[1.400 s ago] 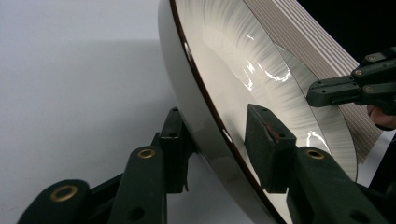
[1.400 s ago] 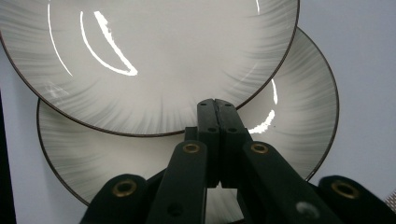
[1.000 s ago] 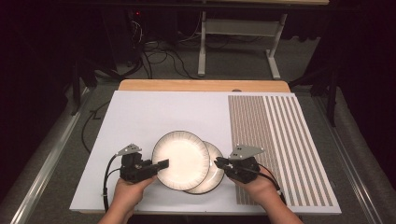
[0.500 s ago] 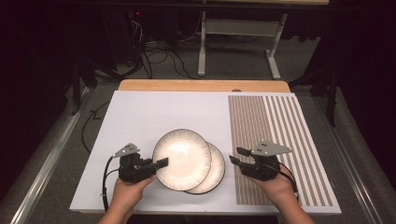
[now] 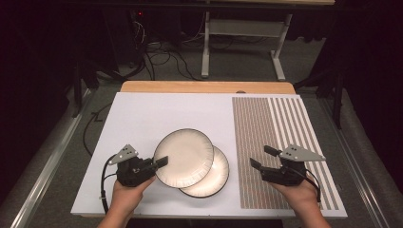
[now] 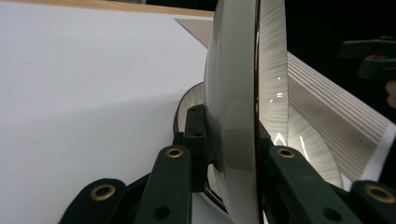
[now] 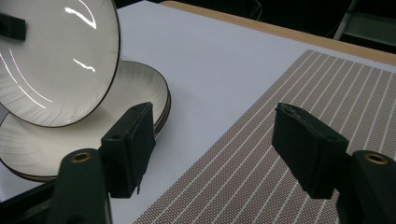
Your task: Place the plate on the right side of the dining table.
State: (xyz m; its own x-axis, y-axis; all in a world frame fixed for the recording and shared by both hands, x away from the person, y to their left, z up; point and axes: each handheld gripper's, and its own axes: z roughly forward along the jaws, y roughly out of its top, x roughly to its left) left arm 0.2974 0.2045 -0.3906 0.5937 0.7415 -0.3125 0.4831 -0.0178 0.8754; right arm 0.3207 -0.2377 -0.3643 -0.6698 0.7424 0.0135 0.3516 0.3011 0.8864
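Two cream plates with dark rims sit near the front of the white mat [image 5: 142, 118]. My left gripper [image 5: 160, 161] is shut on the left rim of the upper plate [image 5: 183, 156], which is raised and tilted over the lower plate [image 5: 216, 179]. In the left gripper view the upper plate [image 6: 233, 93] stands edge-on between the jaws, and the lower plate [image 6: 317, 158] lies behind it. My right gripper [image 5: 261, 157] hovers over the striped placemat [image 5: 285, 123], right of the plates. Its jaws have just been opening and nothing is between them [image 7: 215, 140]. The lower plate [image 7: 116, 107] lies flat.
The striped placemat [image 7: 289, 84] covers the right part of the table. A wooden table edge [image 5: 204, 87] runs along the back. Beyond it, on the floor, are cables [image 5: 157, 52] and a metal stand [image 5: 242, 42].
My right gripper has let go of the lower plate's right rim, moved right over the striped placemat and opened. The left gripper stays clamped on the upper plate.
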